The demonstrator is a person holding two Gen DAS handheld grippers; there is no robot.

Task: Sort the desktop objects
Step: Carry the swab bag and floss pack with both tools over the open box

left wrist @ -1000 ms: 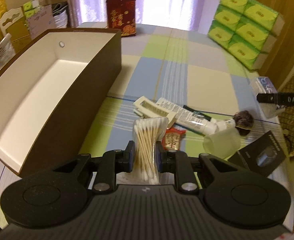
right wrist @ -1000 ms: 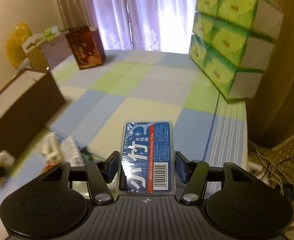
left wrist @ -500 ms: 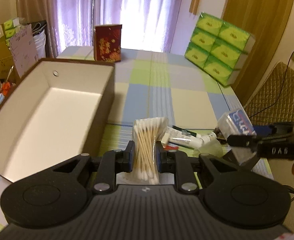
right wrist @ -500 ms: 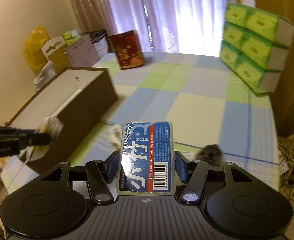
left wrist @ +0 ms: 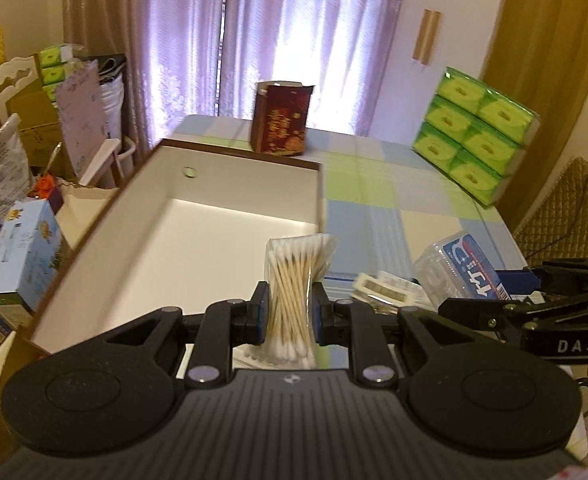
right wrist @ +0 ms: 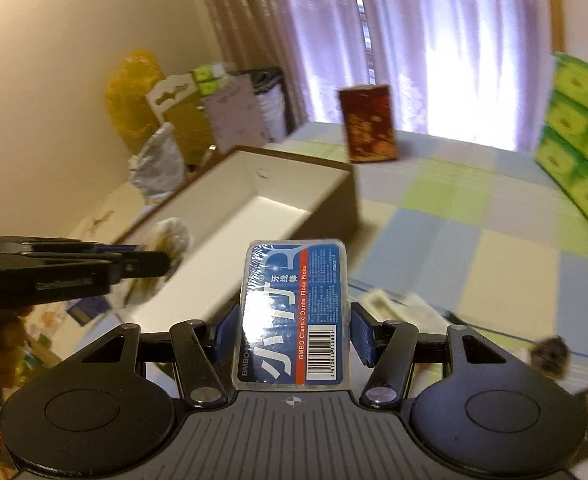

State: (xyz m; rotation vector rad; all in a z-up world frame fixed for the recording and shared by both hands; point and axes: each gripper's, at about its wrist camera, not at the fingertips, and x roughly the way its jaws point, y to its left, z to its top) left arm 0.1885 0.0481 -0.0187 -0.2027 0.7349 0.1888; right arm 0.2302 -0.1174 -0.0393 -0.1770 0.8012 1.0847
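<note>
- The left gripper (left wrist: pixel 290 312) is clamped on a clear packet of cotton swabs (left wrist: pixel 294 296), held upright between its blue pads.
- Just ahead of it and to its left lies an open brown box (left wrist: pixel 198 236) with a bare white inside.
- The right gripper (right wrist: pixel 294 334) is clenched around a blue pack of dental floss picks (right wrist: pixel 294 312), standing upright.
- Ahead of that gripper, to its right, a few small items (right wrist: pixel 397 306) lie blurred on the checked tablecloth (right wrist: pixel 473 240).
- A red carton (left wrist: pixel 280 118) and green tissue packs (left wrist: pixel 473 132) stand farther ahead.
</note>
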